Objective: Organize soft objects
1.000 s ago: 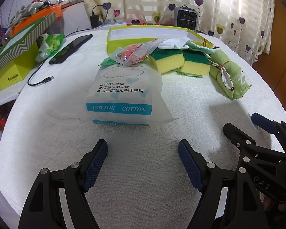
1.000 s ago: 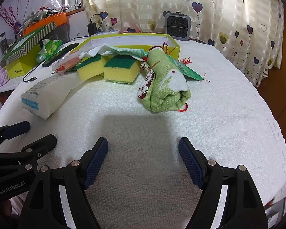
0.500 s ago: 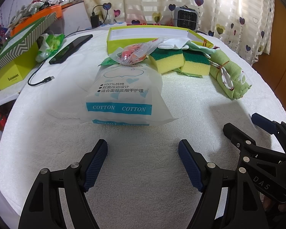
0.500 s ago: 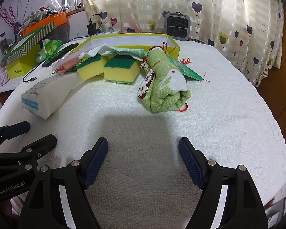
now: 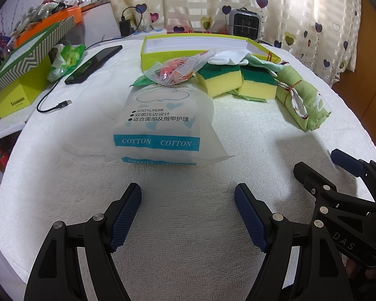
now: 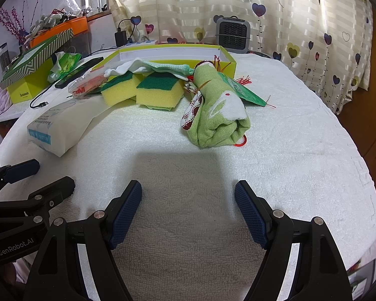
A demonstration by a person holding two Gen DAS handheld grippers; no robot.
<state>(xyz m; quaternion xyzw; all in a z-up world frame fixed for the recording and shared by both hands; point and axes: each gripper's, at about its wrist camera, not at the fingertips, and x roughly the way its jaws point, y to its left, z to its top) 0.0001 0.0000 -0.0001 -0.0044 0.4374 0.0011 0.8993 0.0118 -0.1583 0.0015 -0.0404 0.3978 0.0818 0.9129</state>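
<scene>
Only the right wrist view is showing the red loop (image 6: 241,143) peeking from under the rolled green cloth bundle (image 6: 218,111); the left view is reading the white plastic "COTTON" pad packet (image 5: 163,128) head-on. Everything is lying on the white towel-covered bench (image 6: 288,150) before heart-print curtains (image 6: 300,12). Nothing is differing from a second ago: left claw (image 5: 188,215) and right claw (image 6: 188,213) are staying spread apart, holding nothing.

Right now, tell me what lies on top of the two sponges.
A white glove and a pale green cloth drape over the back of the two sponges. How far they reach behind, toward the yellow-green box, is hidden.
</scene>
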